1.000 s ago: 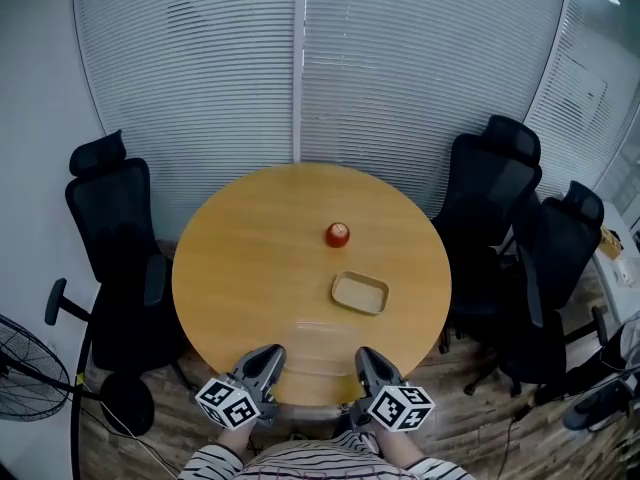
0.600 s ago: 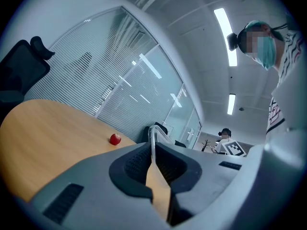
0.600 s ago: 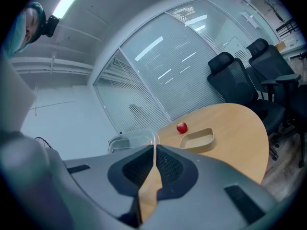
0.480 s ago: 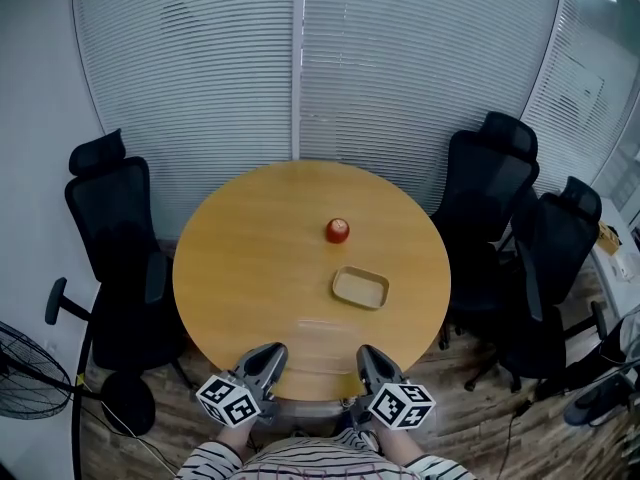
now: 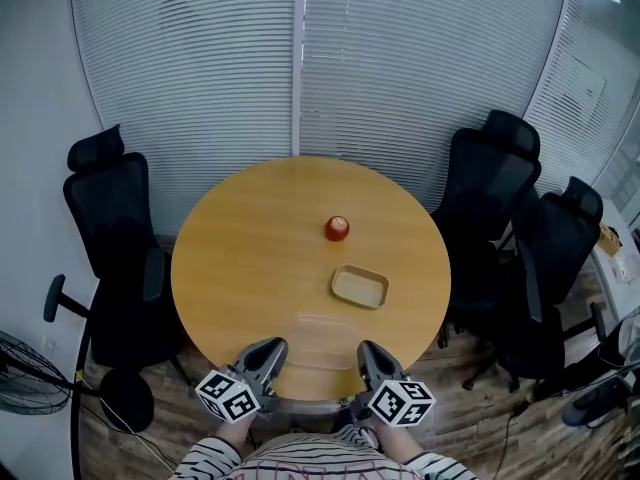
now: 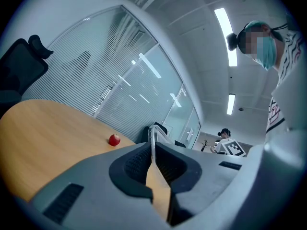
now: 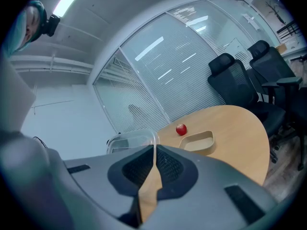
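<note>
Left claw (image 5: 266, 350) shut and empty at the surface's (image 5: 250, 258) near edge, clear tub (image 7: 125, 139) beside it untouched, apple (image 5: 337, 229) and tan tray (image 5: 360, 288) mid-surface, right claw (image 5: 370, 354) likewise shut and empty; I judge no handling begun.

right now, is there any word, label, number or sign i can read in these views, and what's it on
No readable words or numbers in any view.
Sheet on the glass wall: print too small to read.
Marker cubes on the left gripper and right gripper: black-and-white square patterns only, no letters.
Red apple, tray, table: no labels visible.
</note>
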{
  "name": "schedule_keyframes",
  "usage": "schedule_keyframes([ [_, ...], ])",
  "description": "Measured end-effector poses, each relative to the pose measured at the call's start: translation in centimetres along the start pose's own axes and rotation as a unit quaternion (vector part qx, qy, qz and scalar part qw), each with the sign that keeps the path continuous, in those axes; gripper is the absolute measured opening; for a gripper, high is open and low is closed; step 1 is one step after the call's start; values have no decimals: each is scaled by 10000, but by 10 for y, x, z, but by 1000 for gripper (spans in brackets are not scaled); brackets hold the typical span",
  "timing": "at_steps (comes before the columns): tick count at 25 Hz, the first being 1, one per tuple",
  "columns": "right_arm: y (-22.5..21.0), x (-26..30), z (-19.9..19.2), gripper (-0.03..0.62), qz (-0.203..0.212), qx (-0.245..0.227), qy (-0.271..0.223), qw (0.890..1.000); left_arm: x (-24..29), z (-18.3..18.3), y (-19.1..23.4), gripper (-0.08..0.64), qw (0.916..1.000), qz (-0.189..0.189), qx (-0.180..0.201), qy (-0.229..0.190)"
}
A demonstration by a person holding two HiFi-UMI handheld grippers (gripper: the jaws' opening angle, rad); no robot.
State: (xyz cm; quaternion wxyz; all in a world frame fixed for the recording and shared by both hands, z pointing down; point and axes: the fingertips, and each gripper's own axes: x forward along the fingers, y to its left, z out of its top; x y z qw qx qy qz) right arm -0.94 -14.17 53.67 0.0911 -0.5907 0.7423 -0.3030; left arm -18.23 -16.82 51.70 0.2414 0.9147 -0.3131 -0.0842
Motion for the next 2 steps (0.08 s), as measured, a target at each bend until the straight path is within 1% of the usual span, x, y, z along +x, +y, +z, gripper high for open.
schedule_keyframes([
  [2,-1,2,2,40,-8,4,1,10000,3,1,1,46,10000,8,-7,-2],
])
